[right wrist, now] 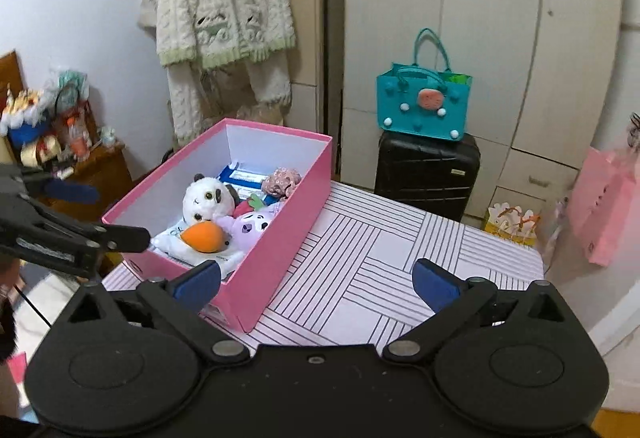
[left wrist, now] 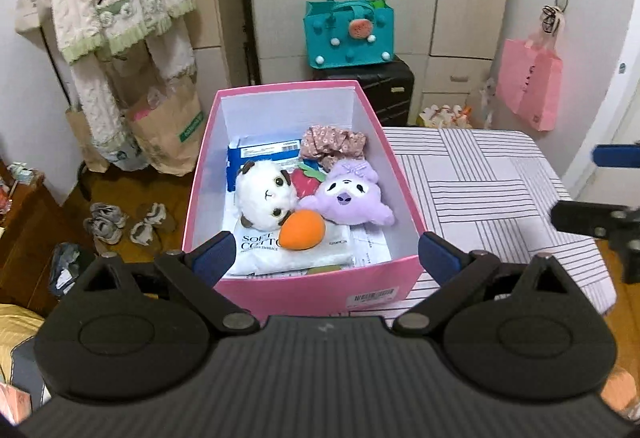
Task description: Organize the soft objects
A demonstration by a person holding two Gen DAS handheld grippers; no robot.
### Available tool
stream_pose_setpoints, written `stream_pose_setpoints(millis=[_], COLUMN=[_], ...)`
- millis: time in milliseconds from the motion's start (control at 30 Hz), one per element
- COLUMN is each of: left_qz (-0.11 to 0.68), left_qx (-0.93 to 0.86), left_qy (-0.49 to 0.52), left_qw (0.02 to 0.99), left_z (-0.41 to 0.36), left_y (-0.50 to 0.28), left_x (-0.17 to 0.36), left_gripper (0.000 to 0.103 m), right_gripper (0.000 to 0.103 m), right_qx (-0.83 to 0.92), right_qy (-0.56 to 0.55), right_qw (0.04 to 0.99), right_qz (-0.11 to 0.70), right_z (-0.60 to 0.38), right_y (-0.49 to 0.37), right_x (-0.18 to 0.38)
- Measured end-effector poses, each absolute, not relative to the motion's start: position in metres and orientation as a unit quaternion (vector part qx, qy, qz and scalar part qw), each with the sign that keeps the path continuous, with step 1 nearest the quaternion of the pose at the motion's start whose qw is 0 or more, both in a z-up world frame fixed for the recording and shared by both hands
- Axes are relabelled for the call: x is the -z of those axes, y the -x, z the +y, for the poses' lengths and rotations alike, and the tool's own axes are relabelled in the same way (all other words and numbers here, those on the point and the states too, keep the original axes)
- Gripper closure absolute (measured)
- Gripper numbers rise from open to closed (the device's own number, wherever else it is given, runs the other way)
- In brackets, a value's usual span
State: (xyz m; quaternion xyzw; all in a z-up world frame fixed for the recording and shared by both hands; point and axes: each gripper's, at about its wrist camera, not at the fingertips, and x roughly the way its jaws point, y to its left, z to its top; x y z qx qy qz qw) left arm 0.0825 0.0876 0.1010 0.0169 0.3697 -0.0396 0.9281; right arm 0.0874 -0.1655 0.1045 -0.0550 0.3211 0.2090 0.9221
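Toys fill the pink box (left wrist: pixel 404 198) ahead of my left gripper (left wrist: pixel 326 254): a panda (left wrist: pixel 264 198), a purple plush (left wrist: pixel 348 198), an orange carrot (left wrist: pixel 302 230) on a white packet (left wrist: pixel 296 258), and a scrunchie (left wrist: pixel 332 146) at the far end. My left jaws stand wide apart, empty, spanning the box's near wall. My right gripper (right wrist: pixel 316 280) is also spread wide with nothing between its pads, over the striped table (right wrist: pixel 360 258), the box just left of it.
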Motion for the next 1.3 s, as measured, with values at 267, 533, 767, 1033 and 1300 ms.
stream_pose_setpoints(millis=[267, 533, 767, 1033, 1300], left_qz=[0.378, 0.371, 0.368, 0.356, 0.342], left_qx=[0.045, 0.026, 0.019, 0.02, 0.021], left_qy=[-0.015, -0.009, -0.017, -0.023, -0.034], left_qw=[0.925, 0.928, 0.93, 0.934, 0.939], left_z=[0.076, 0.067, 0.057, 0.046, 0.041], left_y=[-0.077, -0.067, -0.058, -0.045, -0.035], left_x=[-0.082, -0.077, -0.073, -0.074, -0.078], left_gripper=[0.0, 0.0, 0.0, 0.0, 0.0], right_gripper=[0.0, 0.0, 0.0, 0.0, 0.0], right_qx=[-0.171, -0.139, -0.098, -0.082, -0.045], right_qy=[-0.006, 0.008, 0.039, 0.044, 0.046], right_qw=[0.923, 0.934, 0.944, 0.947, 0.95], right_qz=[0.345, 0.33, 0.313, 0.307, 0.306], right_z=[-0.179, -0.171, -0.162, -0.165, -0.171], right_y=[-0.062, -0.044, -0.027, -0.023, -0.022], right_x=[-0.085, -0.08, -0.08, -0.08, -0.079])
